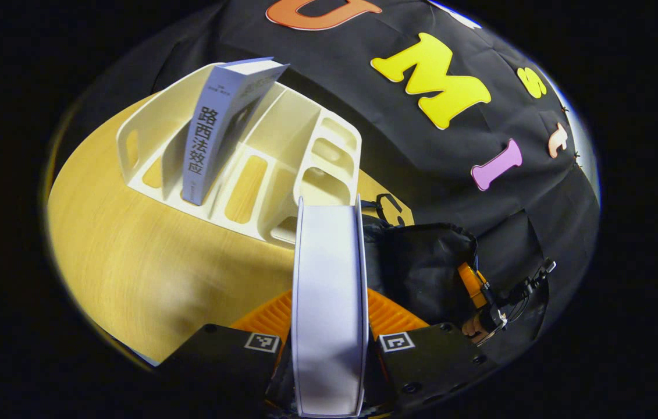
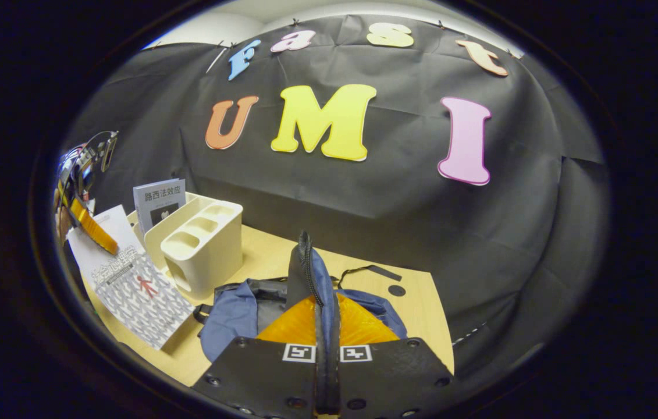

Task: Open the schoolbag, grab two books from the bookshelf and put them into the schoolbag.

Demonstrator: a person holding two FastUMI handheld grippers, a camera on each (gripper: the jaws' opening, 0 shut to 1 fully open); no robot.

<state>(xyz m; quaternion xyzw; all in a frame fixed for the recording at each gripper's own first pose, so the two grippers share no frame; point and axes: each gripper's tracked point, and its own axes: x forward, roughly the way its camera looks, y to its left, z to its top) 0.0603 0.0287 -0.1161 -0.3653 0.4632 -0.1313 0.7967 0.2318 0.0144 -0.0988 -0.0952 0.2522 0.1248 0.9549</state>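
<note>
- Here, in the right gripper view, the left gripper at the far left pinches a patterned book by its upper edge, holding it above the wooden table; the cover writing is too small to read.
- In the left gripper view the same book stands edge-on between that gripper's fingers, both pressed against its covers.
- Beside it, a cream bookshelf sits on the table, with a second book leaning in a rear slot.
- Its spine carries Chinese characters printed down its length.
- Centre, the blue schoolbag lies on the table just right of the bookshelf.
- The right gripper pinches the bag's zippered edge upright, fingers pressed together on the fabric.
- In the left gripper view, the right gripper appears at right, beside the bag's dark opening.
</note>
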